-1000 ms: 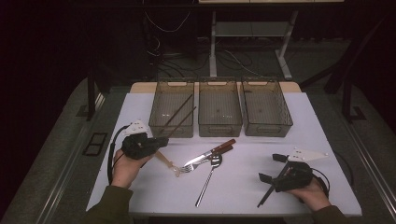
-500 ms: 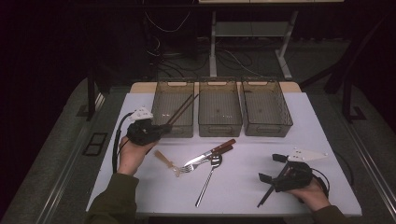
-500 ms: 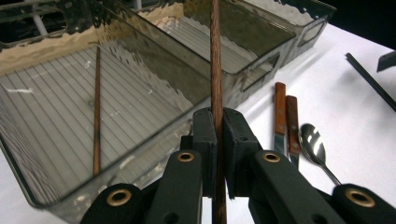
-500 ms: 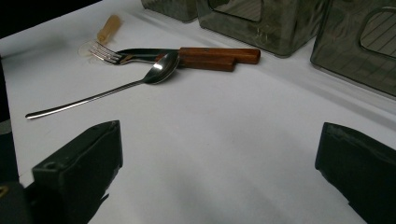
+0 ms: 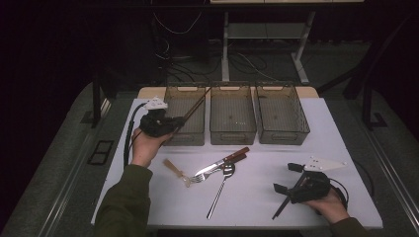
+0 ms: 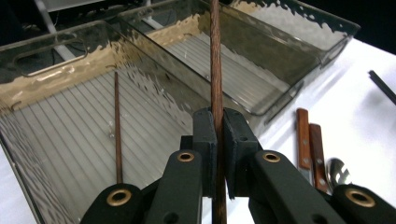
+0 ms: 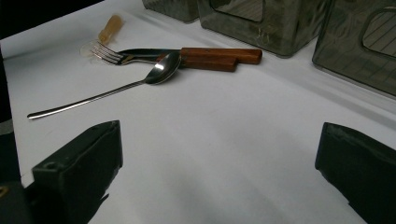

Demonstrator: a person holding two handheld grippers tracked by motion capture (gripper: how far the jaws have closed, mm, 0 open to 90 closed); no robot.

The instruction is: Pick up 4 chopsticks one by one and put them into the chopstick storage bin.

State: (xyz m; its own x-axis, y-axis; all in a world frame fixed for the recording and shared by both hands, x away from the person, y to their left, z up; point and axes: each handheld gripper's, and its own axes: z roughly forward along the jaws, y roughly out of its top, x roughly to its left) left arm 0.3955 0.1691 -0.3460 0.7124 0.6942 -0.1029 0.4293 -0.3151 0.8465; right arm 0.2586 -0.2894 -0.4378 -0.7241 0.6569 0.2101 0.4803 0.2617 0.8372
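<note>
L tongs (image 6: 215,154) clenched on a chopstick (image 6: 215,70), angled over far-left bin (image 6: 60,121) w/ its twin (image 6: 116,126) inside, likely for sorting. R tongs (image 7: 219,172) released, resting on worktop (image 7: 224,140).

You are clamping a slim dark-brown wooden chopstick (image 6: 215,84) between black jaws; beyond them is showing a smoky-grey, ribbed-floor plastic bin (image 6: 70,121).

Three bins (image 5: 232,129) wall off the table's (image 5: 257,207) far edge, sides nearly touching. Cutlery (image 5: 217,170) clutters the middle. Bare table runs along the near edge, and a wide bare lane lies between the cutlery and the right edge, fronting the right bin.
</note>
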